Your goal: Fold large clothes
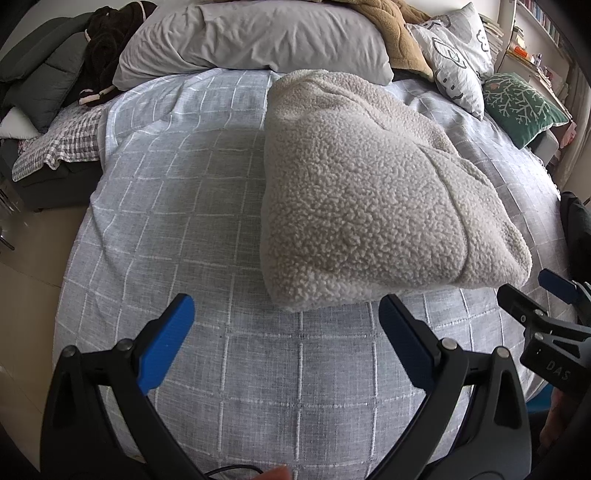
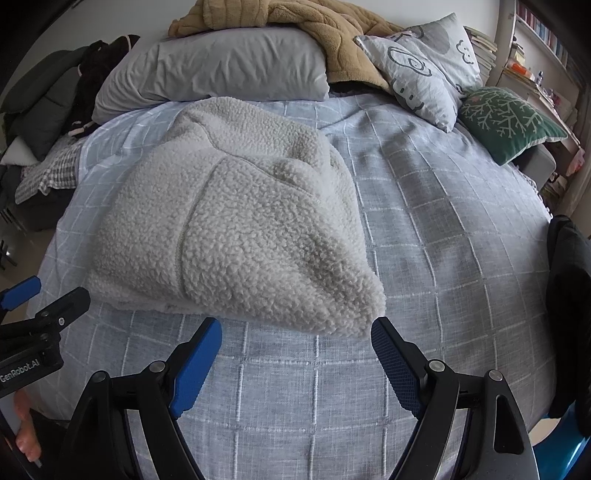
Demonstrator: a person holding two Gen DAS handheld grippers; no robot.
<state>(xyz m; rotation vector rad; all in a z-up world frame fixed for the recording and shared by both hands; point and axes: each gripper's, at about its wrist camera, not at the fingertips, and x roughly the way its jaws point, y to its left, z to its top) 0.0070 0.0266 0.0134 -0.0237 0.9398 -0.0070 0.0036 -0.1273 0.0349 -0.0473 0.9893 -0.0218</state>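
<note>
A bed (image 1: pixel 229 369) covered in a grey-blue checked spread fills the space ahead of and beneath both grippers. On it lies the folded fleece garment (image 1: pixel 369 192), cream-grey and nubbly, doubled into a thick bundle. Seen from the left gripper (image 1: pixel 286 317), the garment sits ahead and to its right, its near folded edge just beyond the right fingertip. Seen from the right gripper (image 2: pixel 297 334), the same bundle lies straight ahead and to the left, its near corner just past the fingertips; whether it touches them cannot be told.

Well beyond the garment, at the far end of the bed, lies a long grey pillow (image 2: pixel 218 70), with a tan blanket (image 2: pixel 332 33) heaped over and behind it. To the far right of both grippers rest a cartoon-print pillow (image 2: pixel 424 70) and a green cushion (image 2: pixel 506 118) with a white branch pattern. Far left of the grippers, dark clothing (image 1: pixel 107 48) is piled by the bed's edge, beside a gingham cloth (image 1: pixel 62 147).

The left gripper's jaws stand wide apart with nothing between the blue pads, only the spread showing through. The right gripper is likewise spread wide and empty. Each gripper appears at the edge of the other's view, side by side and apart.
</note>
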